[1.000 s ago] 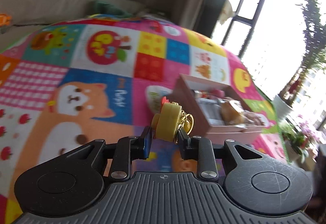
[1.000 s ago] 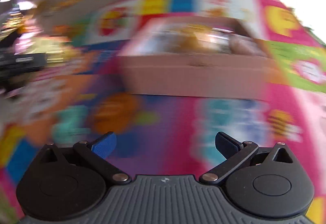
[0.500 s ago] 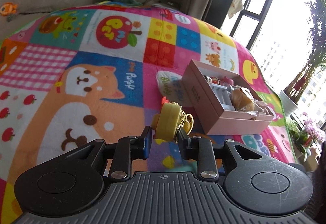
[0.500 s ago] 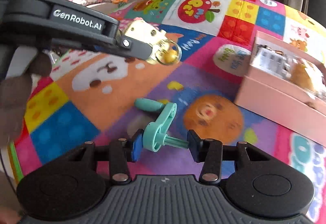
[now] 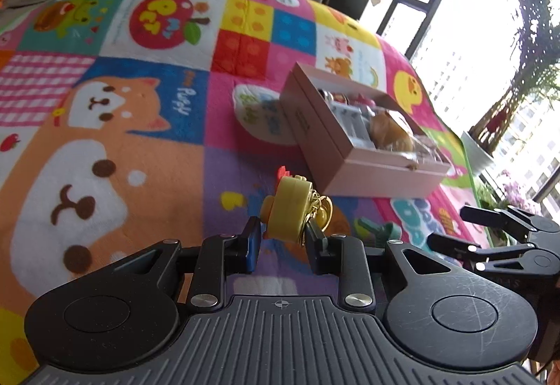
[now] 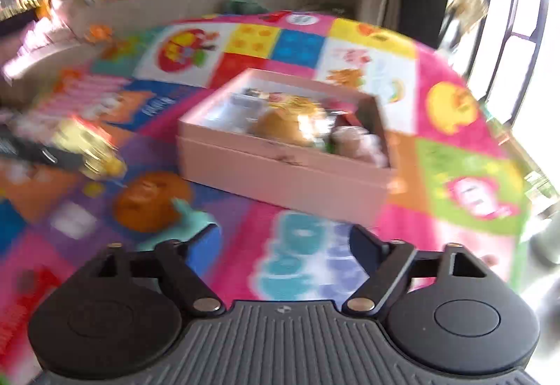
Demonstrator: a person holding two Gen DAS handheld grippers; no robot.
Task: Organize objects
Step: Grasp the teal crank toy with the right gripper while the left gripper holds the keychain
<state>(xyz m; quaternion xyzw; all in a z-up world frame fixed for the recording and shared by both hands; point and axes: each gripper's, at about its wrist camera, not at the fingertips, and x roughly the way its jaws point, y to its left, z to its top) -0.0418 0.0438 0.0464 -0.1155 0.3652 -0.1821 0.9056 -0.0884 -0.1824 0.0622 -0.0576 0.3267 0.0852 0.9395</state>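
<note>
Left claw pinching yellow keychain, pink box contents blurred

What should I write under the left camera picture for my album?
Left gripper holds a yellow keychain toy above the colourful play mat, near the open pink box.

left gripper | clamps yellow keychain toy | pink box beyond

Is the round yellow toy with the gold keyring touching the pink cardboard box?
Apart. In the left wrist view the round yellow toy sits clamped in the left gripper, with bare play mat between it and the pink box.
</note>
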